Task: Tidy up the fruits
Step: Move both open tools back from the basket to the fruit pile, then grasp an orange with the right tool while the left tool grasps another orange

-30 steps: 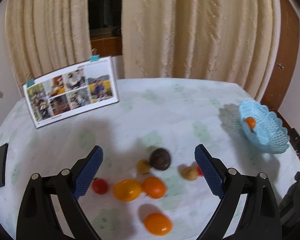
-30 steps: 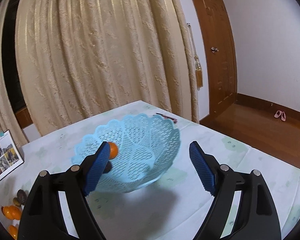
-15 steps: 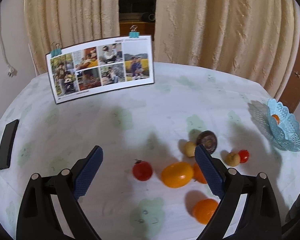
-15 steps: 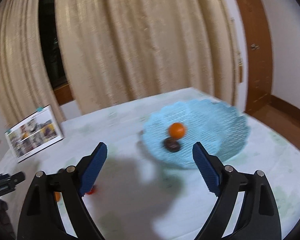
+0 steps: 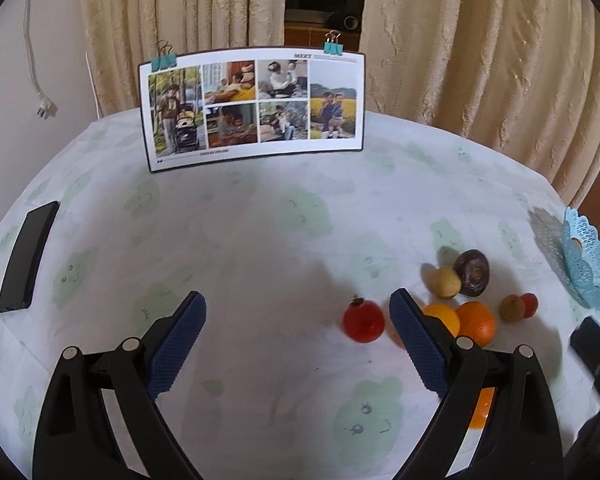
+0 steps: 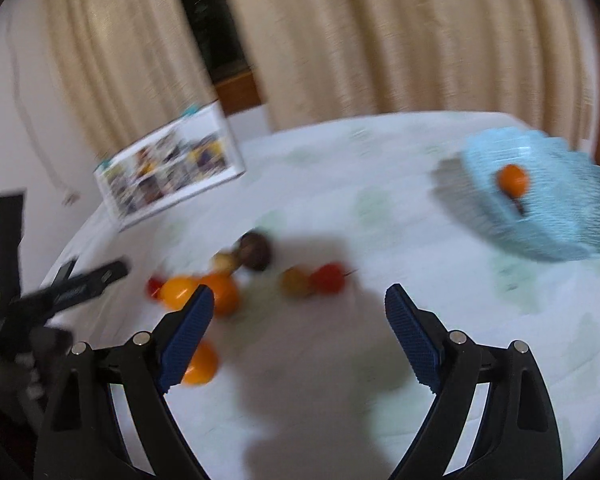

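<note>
Several fruits lie loose on the table: a red tomato [image 5: 363, 321], two oranges [image 5: 475, 322], a dark brown fruit [image 5: 472, 272], a yellowish one [image 5: 445, 282] and two small ones [image 5: 518, 306]. A light blue basket [image 5: 588, 262] at the right edge holds an orange [image 6: 512, 180] and a dark fruit. My left gripper [image 5: 298, 336] is open and empty above the table, left of the fruits. My right gripper [image 6: 300, 332] is open and empty, hovering near the fruit group [image 6: 256, 254]; its view is blurred.
A clipped photo board [image 5: 252, 106] stands at the back of the table. A black flat device [image 5: 28, 256] lies at the left edge. Curtains hang behind. The left gripper's black frame shows in the right wrist view [image 6: 56, 294].
My left gripper has swung left, so the fruits now sit to its right. My right gripper has swung left from the basket toward the loose fruits. Both stayed open.
</note>
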`<state>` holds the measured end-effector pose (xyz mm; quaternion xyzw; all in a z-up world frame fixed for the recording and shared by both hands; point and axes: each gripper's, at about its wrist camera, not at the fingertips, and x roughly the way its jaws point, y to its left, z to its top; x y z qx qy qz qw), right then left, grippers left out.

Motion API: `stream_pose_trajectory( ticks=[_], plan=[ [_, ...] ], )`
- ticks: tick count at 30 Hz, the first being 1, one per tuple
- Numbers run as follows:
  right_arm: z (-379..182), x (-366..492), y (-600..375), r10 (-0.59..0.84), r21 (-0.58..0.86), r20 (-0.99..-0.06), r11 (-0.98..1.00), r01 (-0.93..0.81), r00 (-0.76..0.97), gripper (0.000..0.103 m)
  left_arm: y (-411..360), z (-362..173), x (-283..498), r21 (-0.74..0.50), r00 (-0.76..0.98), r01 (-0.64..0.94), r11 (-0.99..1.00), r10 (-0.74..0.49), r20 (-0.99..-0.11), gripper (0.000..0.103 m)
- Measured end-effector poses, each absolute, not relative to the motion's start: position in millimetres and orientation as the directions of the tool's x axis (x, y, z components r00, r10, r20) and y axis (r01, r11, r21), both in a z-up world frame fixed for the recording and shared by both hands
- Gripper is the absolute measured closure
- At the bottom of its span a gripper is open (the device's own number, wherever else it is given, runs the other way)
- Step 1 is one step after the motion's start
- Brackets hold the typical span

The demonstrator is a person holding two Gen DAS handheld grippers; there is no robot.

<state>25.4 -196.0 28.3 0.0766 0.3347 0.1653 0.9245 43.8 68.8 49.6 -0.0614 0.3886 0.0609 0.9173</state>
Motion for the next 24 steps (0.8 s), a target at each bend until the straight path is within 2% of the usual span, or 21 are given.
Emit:
stream_pose_trajectory(
  ticks=[5, 12, 15, 18, 19, 20, 21, 24],
  plan=[
    [15.1, 20.2, -157.6, 0.44, 0.243, -0.65, 0.893, -0.379, 0.62, 0.014, 74.3, 46.5, 42.3, -0.068, 0.685, -0.167, 0.984, 0.066, -0.725, 0.011],
    [1.8, 27.5, -120.5, 0.465, 0.234, -0.714, 0.863, -0.447, 0.524, 0.014, 80.9, 43.7, 42.8, -0.086, 0.683, -0.174, 0.981, 0.057, -0.728, 0.011],
    [-4.1, 30.7, -108.9, 0.451, 0.209, -0.738, 0.86, -0.466, 0.502, 0.027, 79.6, 42.2, 43.1, -0.087, 0.68, -0.169, 0.982, 0.052, -0.731, 0.011],
    [-7.3, 30.8, -104.3, 0.432, 0.182, -0.749, 0.863, -0.472, 0.502, 0.046, 77.2, 42.6, 42.5, -0.086, 0.683, -0.157, 0.984, 0.045, -0.729, 0.011],
    [-7.4, 30.9, -104.1, 0.429, 0.178, -0.751, 0.863, -0.473, 0.501, 0.057, 76.2, 42.7, 42.2, -0.087, 0.685, -0.153, 0.984, 0.042, -0.728, 0.011],
    [-7.2, 32.0, -105.2, 0.426, 0.176, -0.751, 0.865, -0.469, 0.505, 0.061, 74.9, 42.9, 41.8, -0.087, 0.687, -0.147, 0.985, 0.038, -0.726, 0.011],
    [-7.0, 32.7, -108.7, 0.44, 0.198, -0.745, 0.863, -0.465, 0.5, 0.064, 73.9, 42.9, 41.6, -0.086, 0.689, -0.142, 0.986, 0.036, -0.724, 0.011],
    [-5.4, 31.9, -119.6, 0.438, 0.216, -0.74, 0.874, -0.436, 0.511, 0.064, 67.8, 44.0, 40.0, -0.088, 0.699, -0.117, 0.989, 0.019, -0.715, 0.011]
  ],
)
